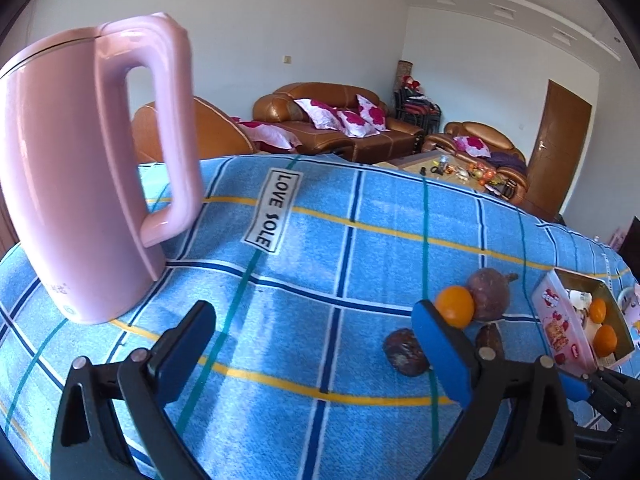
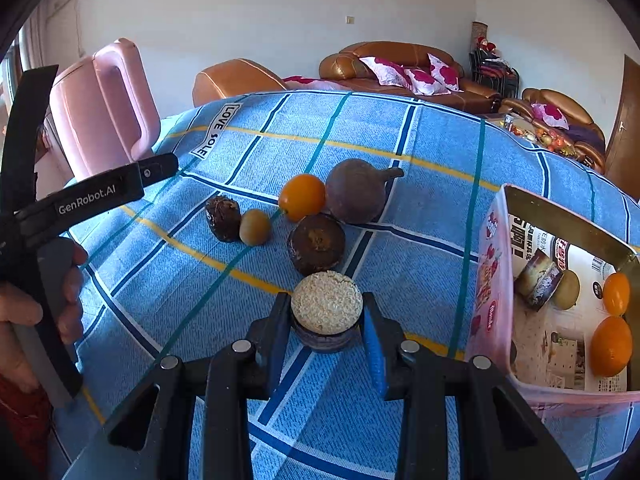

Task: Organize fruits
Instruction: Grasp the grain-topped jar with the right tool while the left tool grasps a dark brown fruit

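Your right gripper (image 2: 326,320) clamped on a round beige-topped fruit (image 2: 326,302) left of the pink rectangular tin box (image 2: 490,280), box containing two oranges (image 2: 610,346), a green fruit and a dark one, your left gripper (image 1: 316,336) wide open, holding nothing.

light: bright daylight | glare: kettle (image 1: 80,168) sheen | edges: fisheye-bent (dark corners)

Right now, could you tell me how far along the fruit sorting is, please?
Done: two oranges, a green fruit and a dark piece lie in the pink box. In hand: the right claw is shut on a pale-topped round fruit. Left: an orange, the large brown fruit and three more on the blue cloth. The left claw is open.
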### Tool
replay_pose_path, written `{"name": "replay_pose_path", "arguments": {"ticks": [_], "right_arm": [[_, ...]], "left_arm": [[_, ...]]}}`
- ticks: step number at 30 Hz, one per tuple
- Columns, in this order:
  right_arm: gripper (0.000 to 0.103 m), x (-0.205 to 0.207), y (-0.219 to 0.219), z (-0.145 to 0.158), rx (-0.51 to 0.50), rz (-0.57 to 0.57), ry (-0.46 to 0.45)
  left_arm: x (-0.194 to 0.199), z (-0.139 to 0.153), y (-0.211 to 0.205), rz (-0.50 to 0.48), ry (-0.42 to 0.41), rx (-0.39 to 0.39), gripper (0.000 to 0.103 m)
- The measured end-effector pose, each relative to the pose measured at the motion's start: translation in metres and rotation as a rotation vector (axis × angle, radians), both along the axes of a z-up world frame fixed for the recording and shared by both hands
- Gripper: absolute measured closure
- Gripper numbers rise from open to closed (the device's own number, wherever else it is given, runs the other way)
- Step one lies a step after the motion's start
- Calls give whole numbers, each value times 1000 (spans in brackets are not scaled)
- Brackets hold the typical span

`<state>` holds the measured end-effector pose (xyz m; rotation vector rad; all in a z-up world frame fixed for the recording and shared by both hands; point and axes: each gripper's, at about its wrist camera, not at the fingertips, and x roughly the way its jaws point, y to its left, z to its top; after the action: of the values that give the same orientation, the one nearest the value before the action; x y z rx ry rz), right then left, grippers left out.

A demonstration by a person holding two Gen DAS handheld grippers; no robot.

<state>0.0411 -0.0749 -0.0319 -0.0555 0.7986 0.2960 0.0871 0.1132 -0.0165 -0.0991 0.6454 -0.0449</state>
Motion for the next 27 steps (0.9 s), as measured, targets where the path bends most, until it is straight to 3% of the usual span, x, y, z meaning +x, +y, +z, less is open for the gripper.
{"name": "replay_pose_path", "arguments": {"ticks": [2, 4, 7, 10, 15, 19, 23, 27], "right_arm": [[67, -3, 1, 3, -13, -4, -23], [67, -4, 3, 4, -24, 0, -35], [67, -4, 1, 4, -17, 3, -29], [67, -2, -1, 4, -4, -3, -20], [67, 1, -3, 2, 7, -7, -5], [67, 2, -4, 1, 5, -11, -2], [67, 4, -6, 1, 8, -16, 2], [67, 5, -5, 1, 3, -16, 1]], "left_arm": [[4, -4, -12, -51, 19, 11, 22], [10, -8, -23, -97, 54, 10, 30], [18, -12, -37, -133, 86, -19, 30], [29, -21, -50, -155, 166, 8, 29], [28, -22, -43, -139, 169, -67, 41], [25, -31, -19, -72, 215, -155, 53], [25, -35, -2, -51, 232, -257, 56], [28, -35, -22, -77, 224, -160, 57]]}}
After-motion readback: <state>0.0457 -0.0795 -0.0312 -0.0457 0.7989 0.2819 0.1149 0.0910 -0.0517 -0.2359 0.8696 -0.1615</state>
